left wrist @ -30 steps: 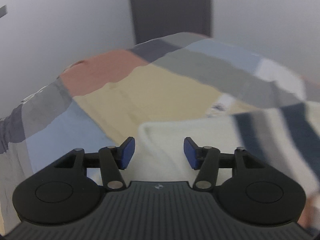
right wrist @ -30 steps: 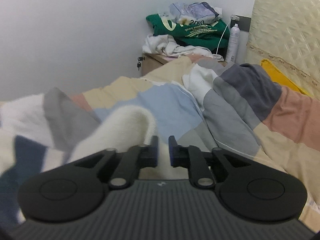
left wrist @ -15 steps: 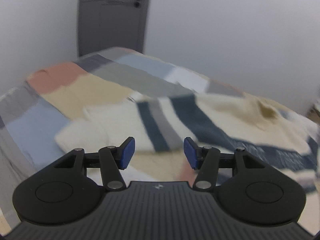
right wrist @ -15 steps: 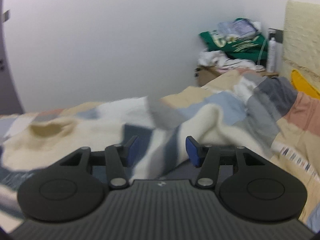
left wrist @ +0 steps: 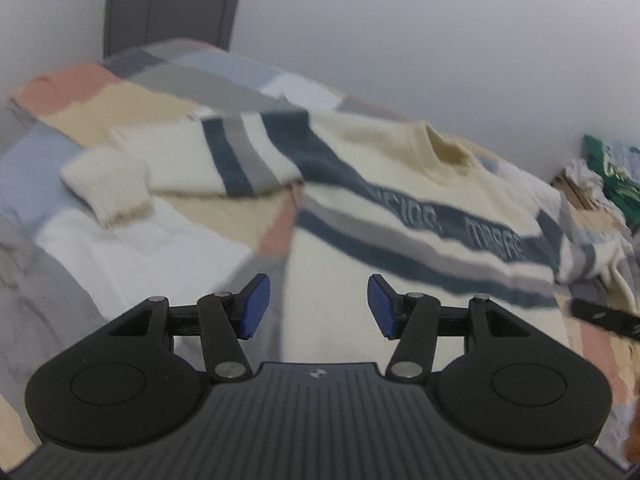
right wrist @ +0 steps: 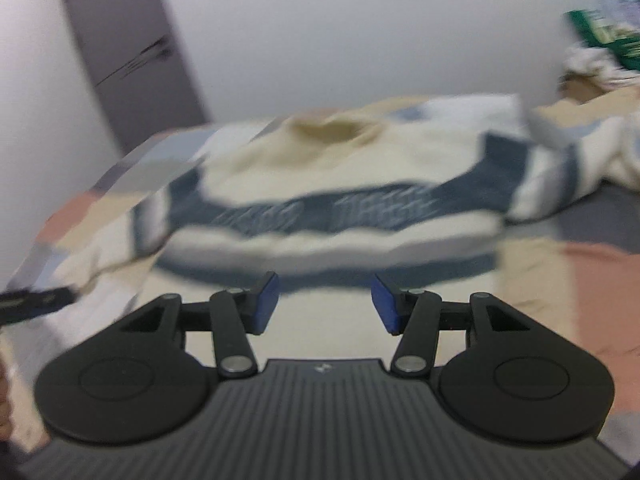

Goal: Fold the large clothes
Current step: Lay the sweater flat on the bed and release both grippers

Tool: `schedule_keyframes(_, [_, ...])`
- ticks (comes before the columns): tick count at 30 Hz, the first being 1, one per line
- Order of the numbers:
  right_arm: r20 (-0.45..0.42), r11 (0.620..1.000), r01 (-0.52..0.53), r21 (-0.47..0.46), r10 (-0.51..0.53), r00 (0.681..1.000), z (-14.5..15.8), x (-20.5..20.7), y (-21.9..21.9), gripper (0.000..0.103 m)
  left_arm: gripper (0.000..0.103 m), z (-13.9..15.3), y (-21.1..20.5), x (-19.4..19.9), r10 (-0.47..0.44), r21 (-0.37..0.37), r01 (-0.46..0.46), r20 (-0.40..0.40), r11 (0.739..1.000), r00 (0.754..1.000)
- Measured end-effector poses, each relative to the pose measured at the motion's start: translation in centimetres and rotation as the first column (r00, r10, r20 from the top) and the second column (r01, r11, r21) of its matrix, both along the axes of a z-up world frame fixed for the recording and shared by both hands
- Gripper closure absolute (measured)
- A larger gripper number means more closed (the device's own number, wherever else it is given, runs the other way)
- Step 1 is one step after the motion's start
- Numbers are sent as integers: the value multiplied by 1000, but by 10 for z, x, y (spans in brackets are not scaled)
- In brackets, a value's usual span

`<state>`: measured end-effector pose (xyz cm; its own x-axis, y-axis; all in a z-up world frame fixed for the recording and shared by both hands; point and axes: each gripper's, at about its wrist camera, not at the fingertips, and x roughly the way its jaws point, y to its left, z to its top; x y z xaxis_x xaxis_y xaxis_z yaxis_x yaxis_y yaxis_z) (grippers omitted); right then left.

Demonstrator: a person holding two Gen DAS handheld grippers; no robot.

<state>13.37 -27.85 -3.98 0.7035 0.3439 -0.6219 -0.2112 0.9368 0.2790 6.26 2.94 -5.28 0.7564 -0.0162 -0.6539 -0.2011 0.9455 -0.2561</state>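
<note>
A cream knit sweater [left wrist: 400, 208] lies spread front-up on the bed, filling the middle and right of the left wrist frame. Its round neckline sits toward the upper right of that frame, darker cream inside. Navy and grey bands cross the chest, and the navy one carries raised lettering, too blurred to read fully. One sleeve stretches out to the left of the frame, crossed by the same navy and grey stripes and ending in a ribbed cream cuff bent downward. The other sleeve lies rumpled at the right edge. The hem reaches the bottom centre.
</note>
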Motion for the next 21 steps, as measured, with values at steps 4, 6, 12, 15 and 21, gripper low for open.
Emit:
schedule_keyframes(4, [-49,991,-131,26,132,990,-17,-14,40,50,43,-8,-7,3,-40,4,40,-31,999,999])
schedule_keyframes(6, [-69,980,-195,30,196,978,-28,-21,56,50,43,-9,-6,5,-47,-3,47,-30,999,998])
schedule_keyframes(12, [-80,933,-361,0,360,929,-49,-36,86,50,43,-18,8,19,-27,-44,24,-53,999,998])
schedule_keyframes(15, [-65,910,-414,-21,412,909,-57,-39,96,50,43,-26,15,30,-17,-64,11,-84,998,996])
schedule_keyframes(21, [-110,866,-500,-20,495,862,-81,-40,110,50,43,-42,29,42,-6,-150,-14,-131,989,991])
